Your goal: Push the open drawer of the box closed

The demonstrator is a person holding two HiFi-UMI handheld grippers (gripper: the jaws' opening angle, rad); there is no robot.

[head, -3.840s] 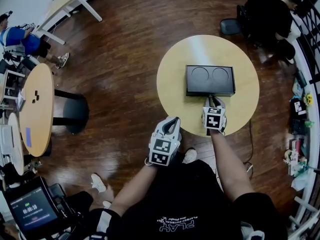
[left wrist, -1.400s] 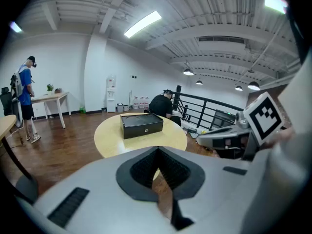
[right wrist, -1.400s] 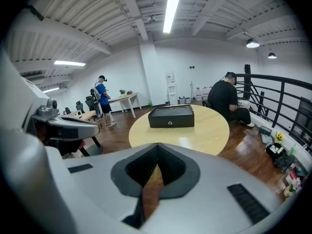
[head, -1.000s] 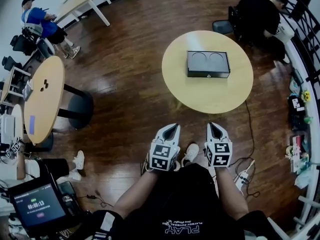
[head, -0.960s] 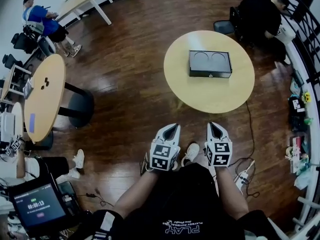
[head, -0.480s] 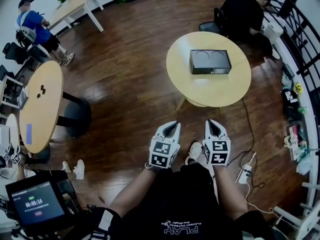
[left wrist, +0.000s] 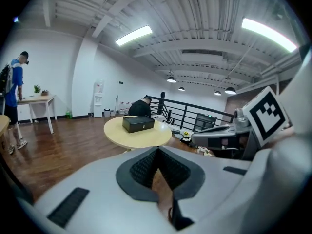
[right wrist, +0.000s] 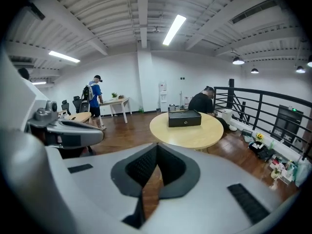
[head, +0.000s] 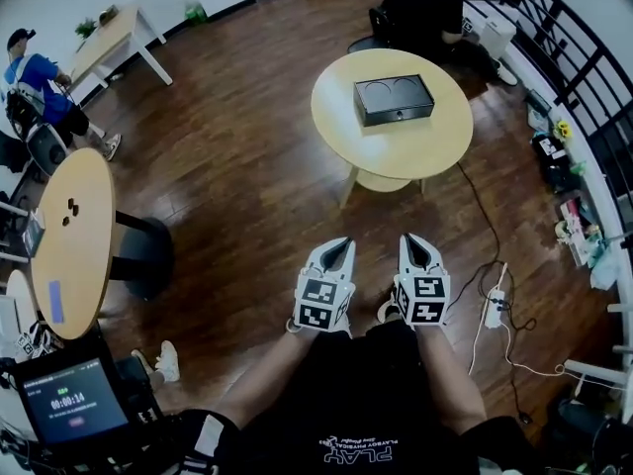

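Observation:
The black box (head: 394, 100) with two round hollows in its top sits on a round wooden table (head: 396, 166), far ahead of me. Its drawer front is flush with the box, also in the left gripper view (left wrist: 138, 123) and the right gripper view (right wrist: 185, 118). My left gripper (head: 339, 246) and right gripper (head: 409, 241) hang side by side close to my body, over the wooden floor, well short of the table. Both are shut with nothing between the jaws (left wrist: 157, 155) (right wrist: 157, 147).
Another round table (head: 74, 236) stands at the left. A person in blue (head: 35, 77) is at the far left, and a seated person in black (head: 420, 8) is behind the box's table. A railing (head: 564, 57) runs along the right. A power strip (head: 493, 310) with cables lies on the floor.
Earlier my right gripper was at the box's front on the table. Both grippers have since drawn back to my body, and the table and box have receded up the view.

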